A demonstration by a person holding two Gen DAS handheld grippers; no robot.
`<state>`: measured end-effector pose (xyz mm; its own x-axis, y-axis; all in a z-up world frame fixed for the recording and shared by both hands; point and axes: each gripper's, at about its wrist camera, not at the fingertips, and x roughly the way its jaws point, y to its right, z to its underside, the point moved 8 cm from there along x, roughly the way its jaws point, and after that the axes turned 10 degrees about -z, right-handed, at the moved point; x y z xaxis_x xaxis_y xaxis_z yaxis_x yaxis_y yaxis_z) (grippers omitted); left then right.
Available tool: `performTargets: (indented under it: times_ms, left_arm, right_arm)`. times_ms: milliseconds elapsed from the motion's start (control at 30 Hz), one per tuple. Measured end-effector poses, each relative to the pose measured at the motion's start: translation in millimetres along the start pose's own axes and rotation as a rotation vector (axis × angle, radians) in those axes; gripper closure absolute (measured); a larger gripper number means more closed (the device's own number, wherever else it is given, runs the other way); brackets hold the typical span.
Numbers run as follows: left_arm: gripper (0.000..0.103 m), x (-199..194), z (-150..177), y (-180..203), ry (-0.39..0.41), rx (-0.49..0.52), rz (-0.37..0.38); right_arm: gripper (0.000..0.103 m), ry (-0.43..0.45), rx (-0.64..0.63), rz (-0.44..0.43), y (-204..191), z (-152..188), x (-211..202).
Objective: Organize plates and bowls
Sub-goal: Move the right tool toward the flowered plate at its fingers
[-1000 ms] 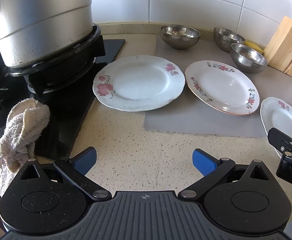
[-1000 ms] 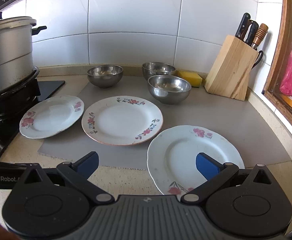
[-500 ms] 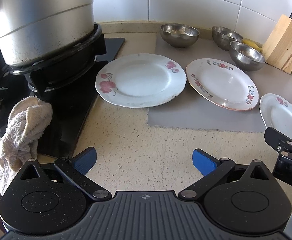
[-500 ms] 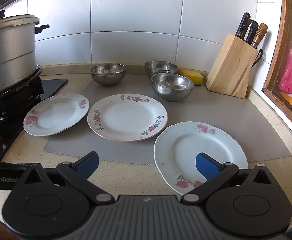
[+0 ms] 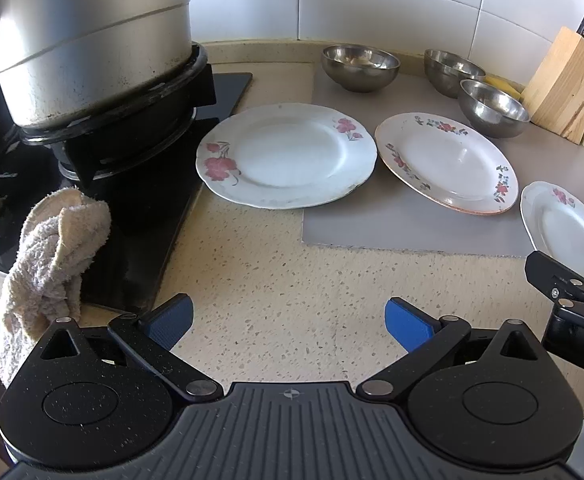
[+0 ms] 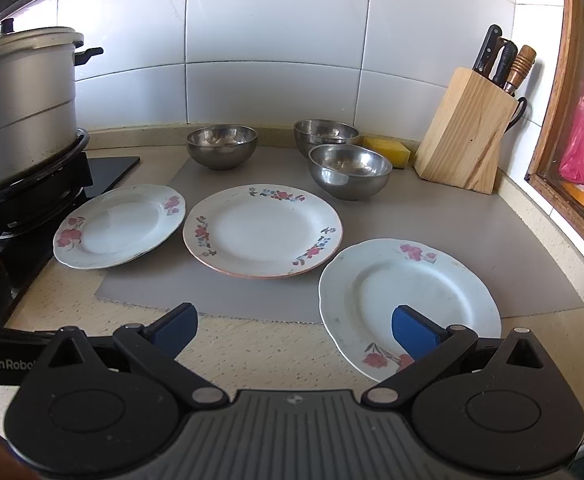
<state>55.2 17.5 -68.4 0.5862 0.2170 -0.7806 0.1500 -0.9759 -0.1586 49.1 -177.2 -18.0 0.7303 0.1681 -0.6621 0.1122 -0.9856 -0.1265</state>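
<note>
Three plates were laid out in a loose row on the speckled counter [image 5: 276, 304]: the left plate [image 5: 288, 156] with pink flowers sat partly off the grey mat [image 6: 252, 300] and right beside the black stove [image 5: 140, 216], the middle plate [image 6: 263, 230] with the reddish rim was fully on the mat, and the right plate [image 6: 407, 300] hung over the mat's front edge. Behind them, three steel bowls were parked near the tiled wall, one bowl [image 6: 222, 146] on its own to the left, and a back bowl [image 6: 325, 134] with a front bowl [image 6: 349, 170] close together on the right. A yellow sponge [image 6: 387, 150] and a wooden knife block [image 6: 463, 140] were tucked into the corner. A big pot [image 5: 88, 36] was sat on the burner, with a crumpled towel [image 5: 52, 256] at the stove's front edge. The left gripper [image 5: 288, 320] was held over bare counter with its blue fingers spread wide, nothing between them. The right gripper [image 6: 293, 326] was spread wide too, empty, one blue finger [image 6: 413, 332] seen over the near edge of the right plate.
</note>
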Motion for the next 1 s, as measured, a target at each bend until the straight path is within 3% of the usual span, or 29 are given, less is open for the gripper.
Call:
performTargets:
  times_ms: [1000]
  left_arm:
    - [0.005, 10, -1, -1, -0.029, -0.005, 0.017]
  right_arm:
    - [0.015, -0.031, 0.001, -0.013, -6, 0, 10]
